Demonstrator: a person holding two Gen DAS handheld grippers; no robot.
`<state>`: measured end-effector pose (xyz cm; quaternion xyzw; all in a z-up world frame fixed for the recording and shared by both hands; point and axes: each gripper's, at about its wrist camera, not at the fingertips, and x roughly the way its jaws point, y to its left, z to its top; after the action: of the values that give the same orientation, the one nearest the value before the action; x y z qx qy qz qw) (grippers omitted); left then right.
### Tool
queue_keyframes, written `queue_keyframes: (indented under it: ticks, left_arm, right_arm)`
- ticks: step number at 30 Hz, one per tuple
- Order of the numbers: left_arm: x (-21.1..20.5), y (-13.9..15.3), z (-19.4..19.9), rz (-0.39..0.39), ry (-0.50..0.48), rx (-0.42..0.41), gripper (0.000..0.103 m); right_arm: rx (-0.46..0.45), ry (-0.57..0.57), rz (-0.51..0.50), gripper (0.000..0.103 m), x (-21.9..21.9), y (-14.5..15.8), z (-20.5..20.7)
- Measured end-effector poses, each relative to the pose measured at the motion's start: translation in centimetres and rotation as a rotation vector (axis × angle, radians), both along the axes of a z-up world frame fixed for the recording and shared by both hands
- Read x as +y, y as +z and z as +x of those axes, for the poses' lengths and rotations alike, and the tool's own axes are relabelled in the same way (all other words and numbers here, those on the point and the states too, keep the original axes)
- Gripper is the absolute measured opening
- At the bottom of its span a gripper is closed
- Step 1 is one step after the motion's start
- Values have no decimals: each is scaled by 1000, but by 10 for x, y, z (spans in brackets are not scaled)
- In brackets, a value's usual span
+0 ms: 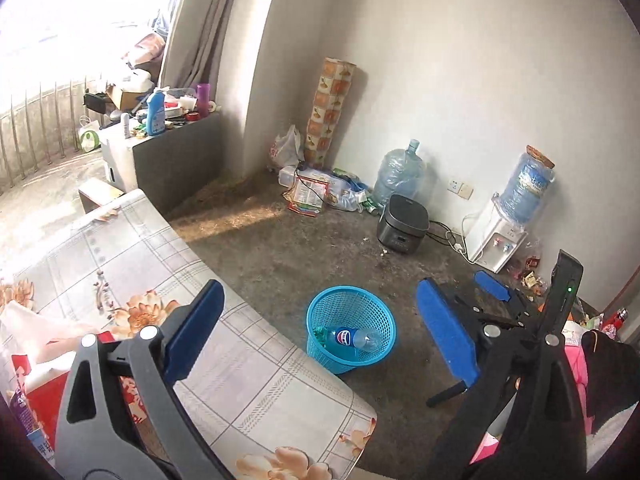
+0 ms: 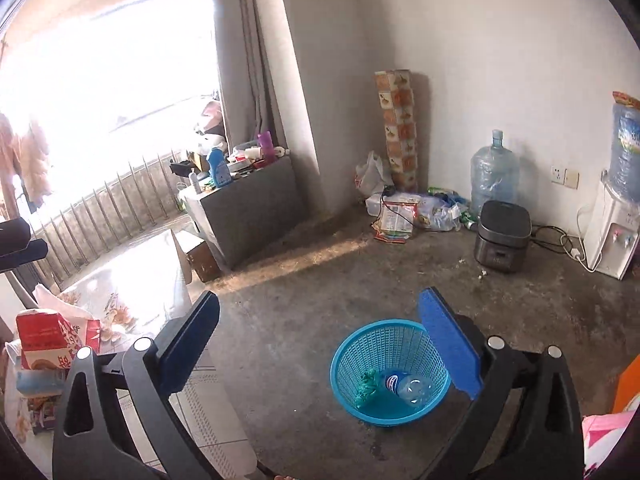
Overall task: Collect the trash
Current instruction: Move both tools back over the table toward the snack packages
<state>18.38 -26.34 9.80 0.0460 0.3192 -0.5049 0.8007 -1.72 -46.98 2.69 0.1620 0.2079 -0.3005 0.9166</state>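
A blue mesh basket point(image 1: 348, 300) point(image 2: 360, 344) stands on the concrete floor. Inside it lie a clear plastic bottle with a blue label point(image 1: 352, 338) point(image 2: 408, 388) and a crumpled green scrap point(image 1: 320, 334) point(image 2: 366, 388). My left gripper point(image 1: 320, 332) is open above the edge of the floral-cloth table point(image 1: 240, 360), nothing between its blue pads. My right gripper point(image 2: 320, 346) is open too, high over the floor with the basket beneath its right finger, and it holds nothing. Part of it, a blue pad point(image 1: 492, 284), shows at the right of the left wrist view.
A red carton point(image 2: 44, 340) and bags sit on the table. Along the wall are a litter pile point(image 1: 316, 192), a water jug point(image 1: 400, 176), a dark rice cooker point(image 1: 402, 224) and a water dispenser point(image 1: 500, 240) with wrappers point(image 1: 528, 276) beside it. A cluttered grey cabinet point(image 2: 248, 200) stands by the window.
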Motion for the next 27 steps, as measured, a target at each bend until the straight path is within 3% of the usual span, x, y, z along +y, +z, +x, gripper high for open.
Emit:
queue_keyframes:
  ticks: [7, 12, 18, 23, 27]
  left_arm:
    - [126, 19, 18, -66, 328, -23, 94]
    - [201, 18, 18, -55, 493, -100, 94]
    - [240, -3, 17, -27, 559, -53, 94]
    - [261, -21, 12, -23, 580, -50, 94]
    - [263, -29, 23, -35, 556, -21, 73]
  right_arm:
    - [-35, 153, -38, 97, 51, 36, 28]
    - [-68, 331, 54, 97, 81, 41, 53]
    - [-60, 502, 242, 96, 121, 32, 87]
    - [-4, 604, 353, 89, 147, 17, 112]
    - [25, 643, 437, 83, 161, 6, 132]
